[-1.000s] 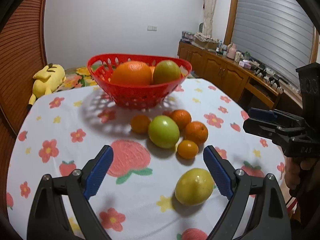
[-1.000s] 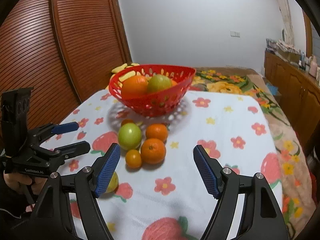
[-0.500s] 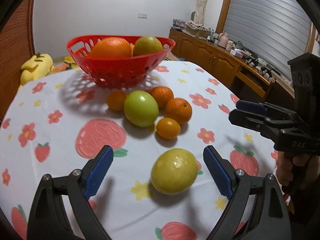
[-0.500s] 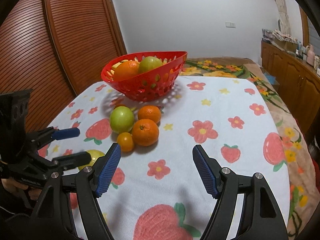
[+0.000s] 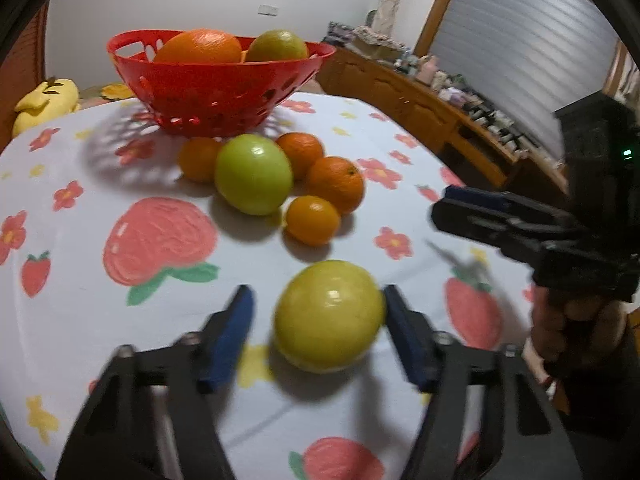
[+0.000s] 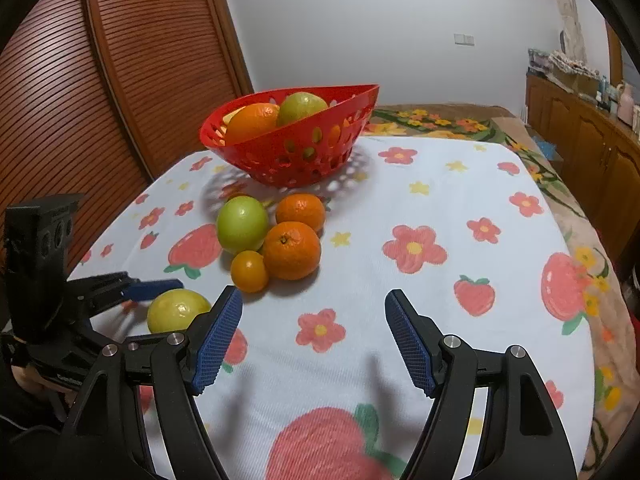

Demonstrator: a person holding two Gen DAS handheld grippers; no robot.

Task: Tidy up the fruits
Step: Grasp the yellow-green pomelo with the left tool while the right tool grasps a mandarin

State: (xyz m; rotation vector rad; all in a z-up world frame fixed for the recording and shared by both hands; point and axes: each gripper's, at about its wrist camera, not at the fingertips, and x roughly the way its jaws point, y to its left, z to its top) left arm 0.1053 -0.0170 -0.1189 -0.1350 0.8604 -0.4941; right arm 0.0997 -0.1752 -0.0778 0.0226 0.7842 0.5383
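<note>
Your left claw (image 5: 316,312) is released, straddling the yellow fruit (image 5: 329,316) near the desk's (image 6: 460,208) near edge. Your right claw (image 6: 313,336) hangs released over bare cloth.

Both cameras sit low over the bench (image 6: 440,208), looking forward between their own claws. Each frames the red basket (image 5: 224,92) near 12 o'clock; the left view sits closer.

Tabletop (image 6: 460,208), floral cloth: red basket (image 6: 296,152), green fruit (image 6: 242,224), four oranges (image 6: 292,250), yellow fruit (image 5: 330,316).
</note>
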